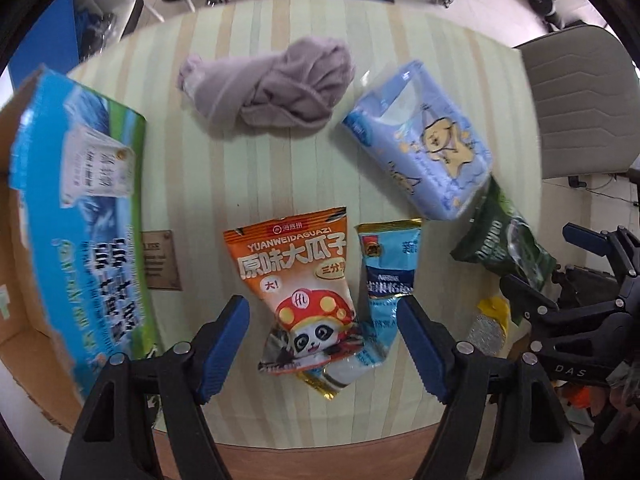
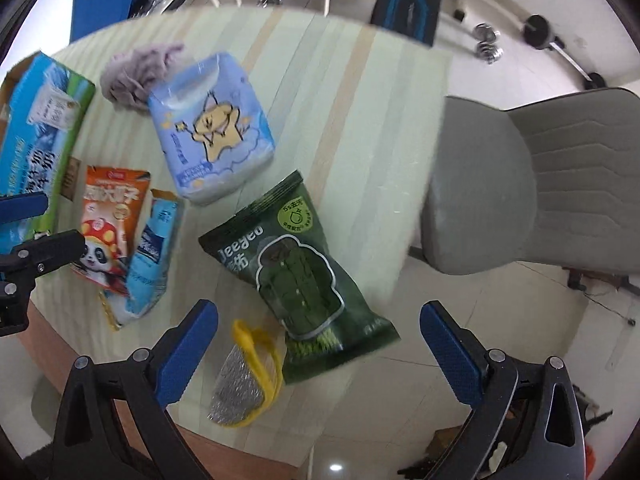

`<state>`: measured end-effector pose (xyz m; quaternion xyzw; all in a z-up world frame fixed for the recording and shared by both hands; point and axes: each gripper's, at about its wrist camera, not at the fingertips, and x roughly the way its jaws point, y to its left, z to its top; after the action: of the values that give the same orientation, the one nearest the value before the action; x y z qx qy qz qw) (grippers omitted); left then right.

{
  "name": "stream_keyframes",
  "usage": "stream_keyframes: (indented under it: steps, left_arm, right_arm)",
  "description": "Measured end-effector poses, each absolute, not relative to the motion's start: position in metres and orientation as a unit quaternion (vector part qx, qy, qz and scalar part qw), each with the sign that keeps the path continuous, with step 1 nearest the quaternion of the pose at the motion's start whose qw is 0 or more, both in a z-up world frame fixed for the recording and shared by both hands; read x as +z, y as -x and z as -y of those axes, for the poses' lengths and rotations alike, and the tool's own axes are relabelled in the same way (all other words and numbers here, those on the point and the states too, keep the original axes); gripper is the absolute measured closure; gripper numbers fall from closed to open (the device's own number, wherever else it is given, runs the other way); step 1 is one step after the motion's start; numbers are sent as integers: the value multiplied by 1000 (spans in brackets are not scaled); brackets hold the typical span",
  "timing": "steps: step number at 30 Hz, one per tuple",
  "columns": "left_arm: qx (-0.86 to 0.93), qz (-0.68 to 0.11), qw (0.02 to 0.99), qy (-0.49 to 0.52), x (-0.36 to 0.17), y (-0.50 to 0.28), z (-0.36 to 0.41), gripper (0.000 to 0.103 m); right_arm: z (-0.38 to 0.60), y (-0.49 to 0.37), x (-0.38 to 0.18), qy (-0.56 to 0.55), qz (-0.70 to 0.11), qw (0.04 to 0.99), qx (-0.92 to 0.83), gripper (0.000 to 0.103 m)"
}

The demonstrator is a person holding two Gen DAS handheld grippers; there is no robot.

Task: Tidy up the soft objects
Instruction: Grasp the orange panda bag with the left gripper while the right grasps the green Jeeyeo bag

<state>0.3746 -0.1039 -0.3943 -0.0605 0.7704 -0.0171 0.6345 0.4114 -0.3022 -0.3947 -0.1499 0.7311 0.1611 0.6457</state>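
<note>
Left wrist view: the left claw (image 1: 322, 334) stood wide and empty, its blue pads either side of the orange sunflower-seed bag (image 1: 298, 284).
Seed bag's lie: dead ahead of the left claw, long axis running away from it, its lower end over the blue Nestle sachet (image 1: 386, 280).
Destination, as I judged: the open milk carton box (image 1: 76, 216) lay just left of that claw, so the left hand was the nearer one.
Farther on the bench (image 1: 248, 160): a grey cloth (image 1: 276, 84) and a blue tissue pack (image 1: 424, 140), well apart from the claw.
Right wrist view: the right claw (image 2: 320, 344) was also wide, gripping nothing.
Green wipes pack (image 2: 300, 276): between its pads, long axis slanting to the lower right, overhanging the bench edge.
Yellow-rimmed steel scrubber (image 2: 244, 384): touching the pack's near-left side, close to the bench edge.
Room: open bench to the pack's upper right; grey chair (image 2: 520, 184) beyond the edge.
</note>
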Motion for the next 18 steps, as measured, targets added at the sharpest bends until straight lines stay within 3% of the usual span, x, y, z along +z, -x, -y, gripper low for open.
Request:
stream_keyframes:
  steps: [1,3,5,10,12,18]
  left_arm:
    - [-13,-775,629,66,-401,-375,103,28]
    - [-9,-781,620,75,-413,-377,99,28]
    - [-6,-788,611,76,-423,-375,99,28]
    - [3,-796,603,59,-442,-372,98,28]
    - [10,-795,605,48,-449,-370,95,28]
    - [7,-771,636,13,-444,-361,101,57]
  right_arm:
    - [303,-414,-405,153,-738,637,161,3]
    - [305,-418,-417,150,-747,629,152,20]
    - [310,-421,-422,106,-758,626,151,44]
    - [339,-424,-426,-30,-783,608,131,45]
    - [343,-425,-427,-37,-783,608,129,42]
    - [337,-418,-435,11,-777,619,110,40]
